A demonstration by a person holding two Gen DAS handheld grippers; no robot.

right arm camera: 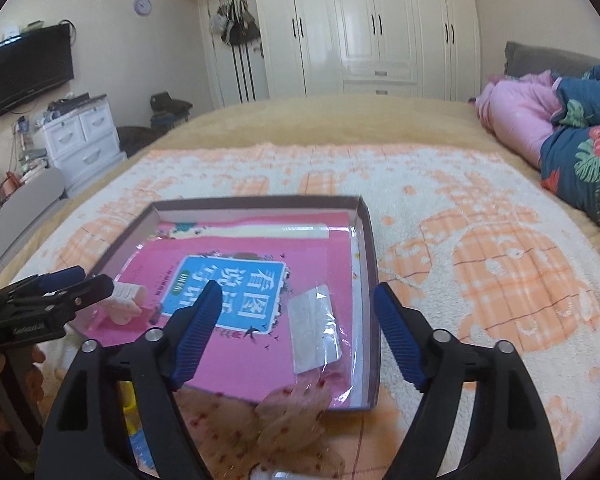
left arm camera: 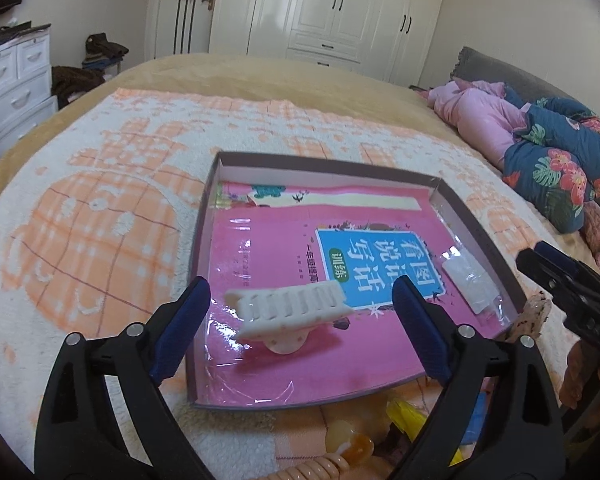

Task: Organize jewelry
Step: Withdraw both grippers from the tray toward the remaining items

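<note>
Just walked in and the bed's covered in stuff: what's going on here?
A person is sorting hair accessories into a shallow tray lined with a pink book. The left hand-held gripper stands open around a white hair clip lying in the tray. The right hand-held gripper is open over a clear packet, gripping nothing.

**Gloss in the tray, fleece beneath**

Ahead of the left tongs, a cardboard tray holds a glossy pink book under shiny film. Between their ribbed blue pads lies a matt white plastic comb clip. The blanket beneath looks fluffy, and the wardrobe beyond is glossy
</note>
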